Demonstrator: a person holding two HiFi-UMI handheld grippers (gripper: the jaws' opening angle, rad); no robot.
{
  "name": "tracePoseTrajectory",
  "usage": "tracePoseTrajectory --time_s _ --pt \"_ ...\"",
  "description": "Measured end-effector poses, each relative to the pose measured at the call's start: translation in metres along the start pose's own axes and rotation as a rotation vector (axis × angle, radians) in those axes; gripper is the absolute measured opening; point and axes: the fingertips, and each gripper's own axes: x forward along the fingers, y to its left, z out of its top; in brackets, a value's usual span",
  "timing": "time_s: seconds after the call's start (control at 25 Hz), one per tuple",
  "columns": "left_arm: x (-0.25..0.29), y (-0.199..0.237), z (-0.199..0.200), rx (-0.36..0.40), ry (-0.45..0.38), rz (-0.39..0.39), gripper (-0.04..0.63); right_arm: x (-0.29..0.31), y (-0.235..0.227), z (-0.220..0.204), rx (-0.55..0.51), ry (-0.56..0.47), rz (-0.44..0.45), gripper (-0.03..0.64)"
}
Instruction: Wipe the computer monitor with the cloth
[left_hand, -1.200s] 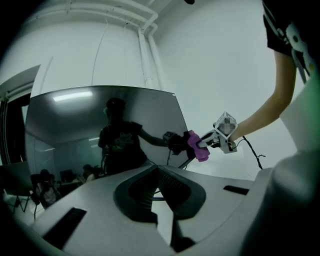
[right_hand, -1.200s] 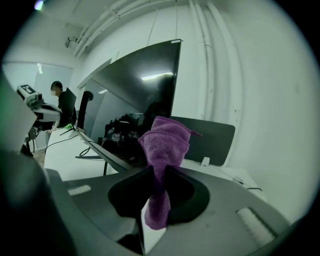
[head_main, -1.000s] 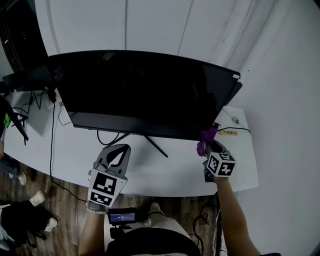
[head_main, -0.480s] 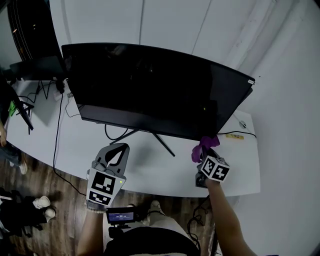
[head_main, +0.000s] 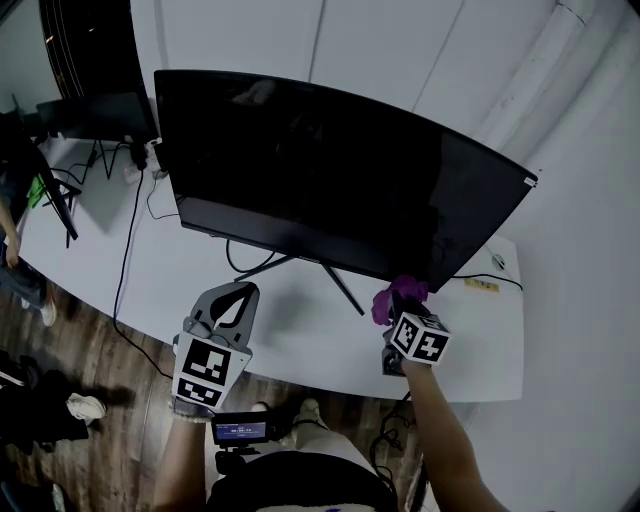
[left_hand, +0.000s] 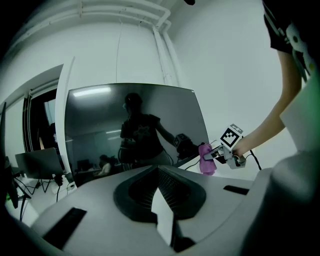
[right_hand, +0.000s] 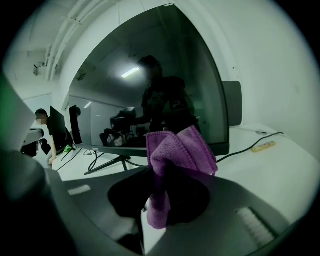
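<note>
The purple cloth (right_hand: 176, 148) is bunched and pinched in the right gripper (right_hand: 156, 200), whose jaws are clenched on its lower part; the loose top stands up above them. It is held over the white desk (head_main: 150, 275), just under the lower right corner of the monitor (head_main: 330, 170), near the screen but, as far as I can see, not touching it.

The left gripper (head_main: 228, 312) hovers over the front of the desk, by the monitor stand (head_main: 300, 266). Its jaws are pressed together w/ nothing between them. Black cables (head_main: 125, 250) run across the desk at the left side.

Progress, imo: the cloth is gripped and brought to the monitor, so that part is done. The dark screen shows only reflections, no wipe marks I can read, so I cannot say how much is wiped. At this moment the cloth is off the glass, and I judge most of the wiping is left.
</note>
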Motion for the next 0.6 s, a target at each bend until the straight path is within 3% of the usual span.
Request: tracePoseTrajectory --time_s 0.32,0.6 --pt "-0.018 0.023 -0.016 -0.028 0.017 0.055 0.006 0.021 0.065 -0.007 -0.134 0.054 0.142 0.069" --pt "-0.036 0.044 -0.030 -0.062 0.030 0.114 0.006 0.040 0.109 -0.014 -0.154 0.099 0.213 0.069"
